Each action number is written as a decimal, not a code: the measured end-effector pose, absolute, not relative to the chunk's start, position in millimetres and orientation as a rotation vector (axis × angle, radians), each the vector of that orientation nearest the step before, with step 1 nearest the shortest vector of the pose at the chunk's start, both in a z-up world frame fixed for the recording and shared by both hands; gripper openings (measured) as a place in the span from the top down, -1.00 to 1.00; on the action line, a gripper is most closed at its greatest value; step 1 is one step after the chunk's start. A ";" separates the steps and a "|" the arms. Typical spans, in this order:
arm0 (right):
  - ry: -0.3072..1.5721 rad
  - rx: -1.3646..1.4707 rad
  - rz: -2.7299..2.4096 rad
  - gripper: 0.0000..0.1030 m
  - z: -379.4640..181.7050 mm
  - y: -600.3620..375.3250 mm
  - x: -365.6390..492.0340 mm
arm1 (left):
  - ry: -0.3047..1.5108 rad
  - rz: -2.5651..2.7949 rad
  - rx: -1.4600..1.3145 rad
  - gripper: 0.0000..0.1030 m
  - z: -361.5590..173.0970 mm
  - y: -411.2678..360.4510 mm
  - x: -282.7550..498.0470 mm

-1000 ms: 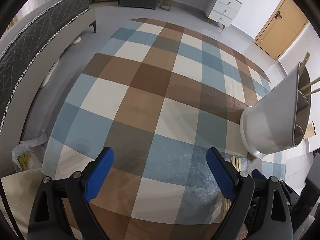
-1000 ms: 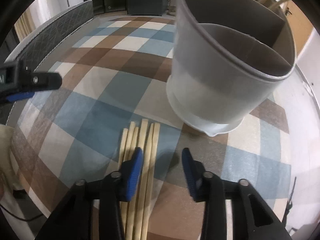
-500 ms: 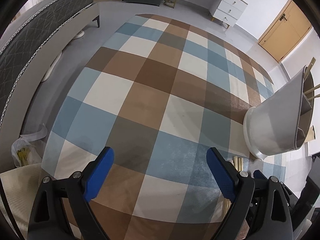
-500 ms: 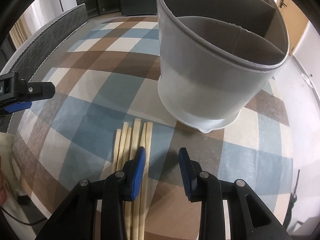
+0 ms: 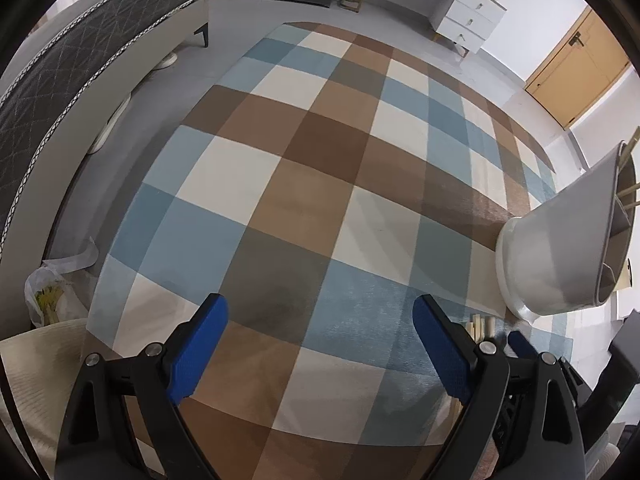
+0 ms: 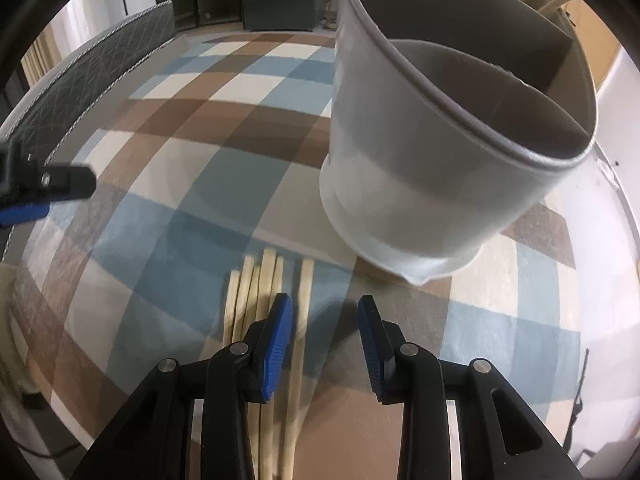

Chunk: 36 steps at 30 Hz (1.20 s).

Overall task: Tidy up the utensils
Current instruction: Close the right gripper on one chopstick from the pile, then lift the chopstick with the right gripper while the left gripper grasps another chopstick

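Observation:
Several pale wooden chopsticks (image 6: 256, 292) lie side by side on the checked cloth (image 6: 168, 240), just in front of a white divided utensil holder (image 6: 420, 200). My right gripper (image 6: 324, 314) hovers over them, jaws partly apart and gripping nothing. One chopstick (image 6: 305, 292) runs beneath the gap, close to the left pad. My left gripper (image 5: 320, 324) stands wide open over bare cloth, nothing between its pads. In the left wrist view the holder (image 5: 560, 252) sits at the right edge with chopsticks (image 5: 628, 192) standing in it. The ends of the lying chopsticks (image 5: 480, 326) show below it.
A bed with a dark quilted cover (image 5: 80, 60) runs along the left. A plastic bag (image 5: 44, 292) lies on the floor beside it. White drawers (image 5: 468, 16) and an orange door (image 5: 576, 72) stand at the far side. The left gripper (image 6: 40, 188) shows at the right wrist view's left edge.
The left wrist view has drifted slightly, so the holder sits nearer the right edge. The right gripper stays over the chopsticks. Neither gripper's jaw width has changed.

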State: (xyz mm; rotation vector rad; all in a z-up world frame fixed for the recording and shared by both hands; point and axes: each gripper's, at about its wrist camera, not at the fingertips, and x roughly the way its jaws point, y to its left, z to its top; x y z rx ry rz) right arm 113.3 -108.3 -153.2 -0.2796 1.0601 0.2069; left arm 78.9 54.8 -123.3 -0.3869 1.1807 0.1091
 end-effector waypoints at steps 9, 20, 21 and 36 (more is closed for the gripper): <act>1.022 -0.260 0.281 0.89 -154.2 -94.2 122.0 | 1.187 0.118 -0.371 -0.76 -124.4 56.1 80.8; 0.889 0.096 0.276 0.89 -93.1 -162.1 104.3 | 1.221 -0.093 -0.329 -0.76 -128.1 4.2 62.2; 0.879 0.148 0.268 0.89 -88.5 -173.7 102.1 | 1.222 -0.116 -0.306 -0.76 -128.1 -3.9 58.5; 0.774 0.638 0.191 0.89 -75.2 -263.5 81.1 | 1.256 -0.109 -0.098 -0.76 -151.0 -48.7 46.0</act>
